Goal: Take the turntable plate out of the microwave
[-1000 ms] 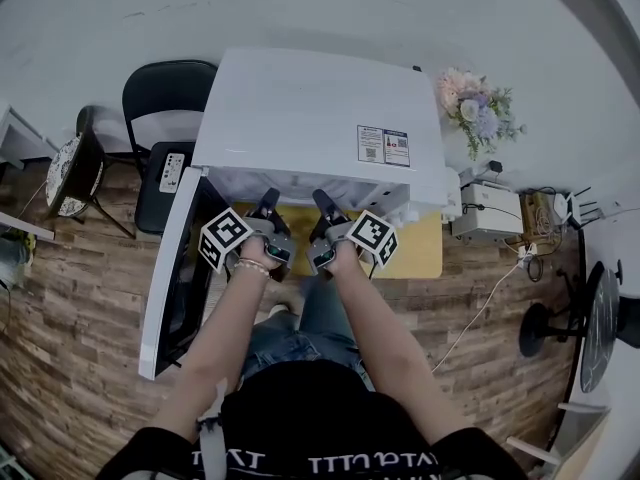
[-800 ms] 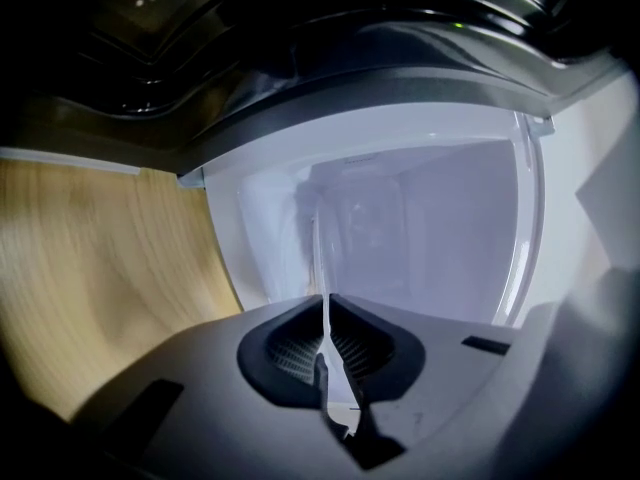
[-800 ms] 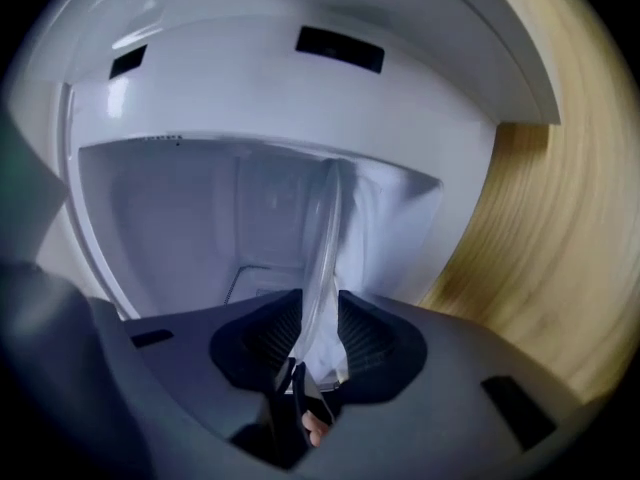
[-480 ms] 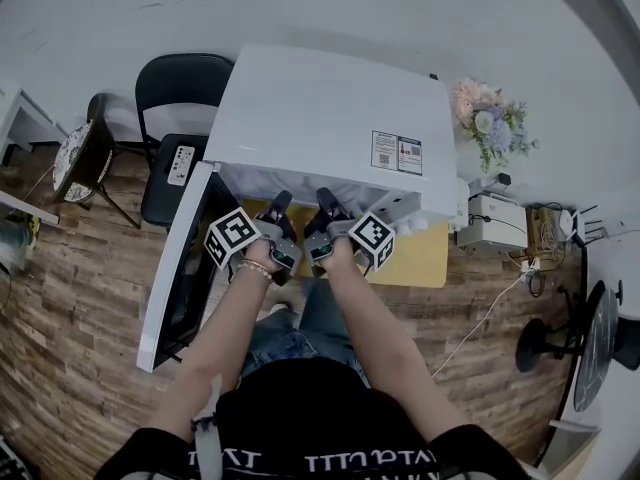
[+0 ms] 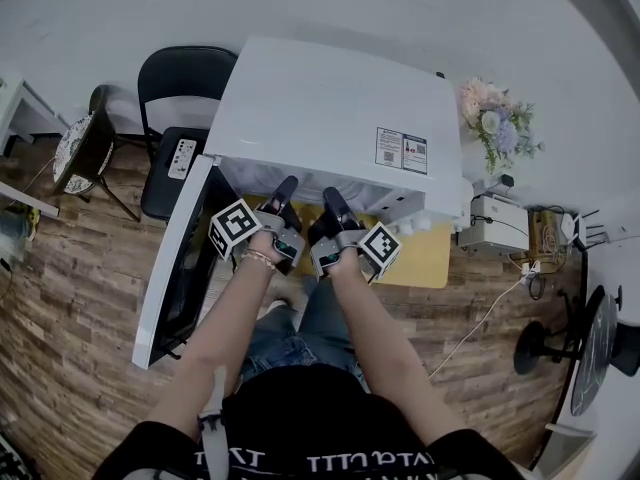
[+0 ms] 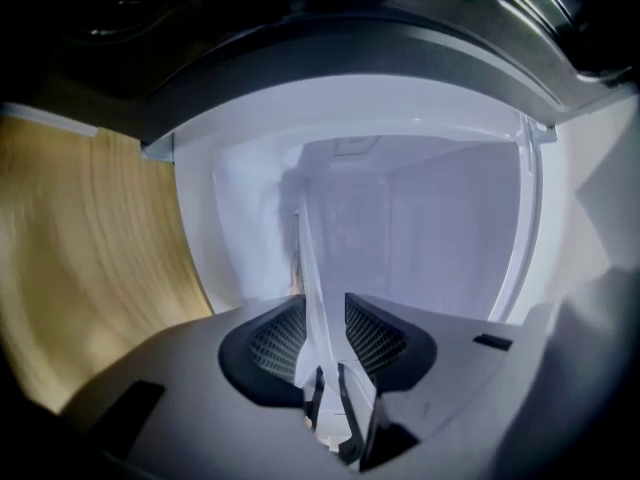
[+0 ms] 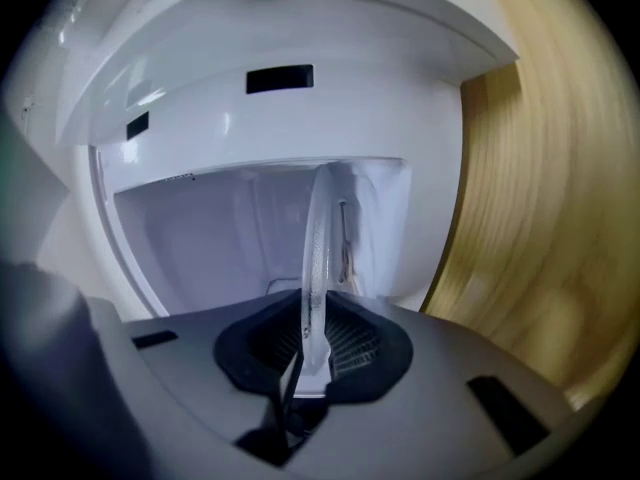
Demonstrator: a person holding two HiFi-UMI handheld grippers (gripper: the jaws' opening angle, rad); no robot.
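A white microwave [image 5: 330, 108] stands with its door [image 5: 175, 268] swung open to the left. Both grippers reach level into its mouth. The clear glass turntable plate [image 6: 306, 258] appears edge-on in the left gripper view. My left gripper [image 6: 322, 318] has just been opening: the rim lies between its pads, with a gap on the right side. In the right gripper view the plate [image 7: 317, 238] rises from my right gripper [image 7: 318, 318]. Those jaws have just been closing, then eased slightly, and both pads press on the rim. From the head view the plate is hidden; left gripper [image 5: 285, 190], right gripper [image 5: 332, 198].
The microwave sits on a pale wooden table [image 5: 425, 253]. A black chair [image 5: 180, 88] with a remote [image 5: 180, 158] stands behind the open door. Flowers [image 5: 497, 123] and a white box with cables [image 5: 497, 223] are at the right. My legs are below the microwave's mouth.
The head view has shifted a little. Both grippers stay at the microwave's mouth, reaching slightly deeper under its top edge. The door stays open.
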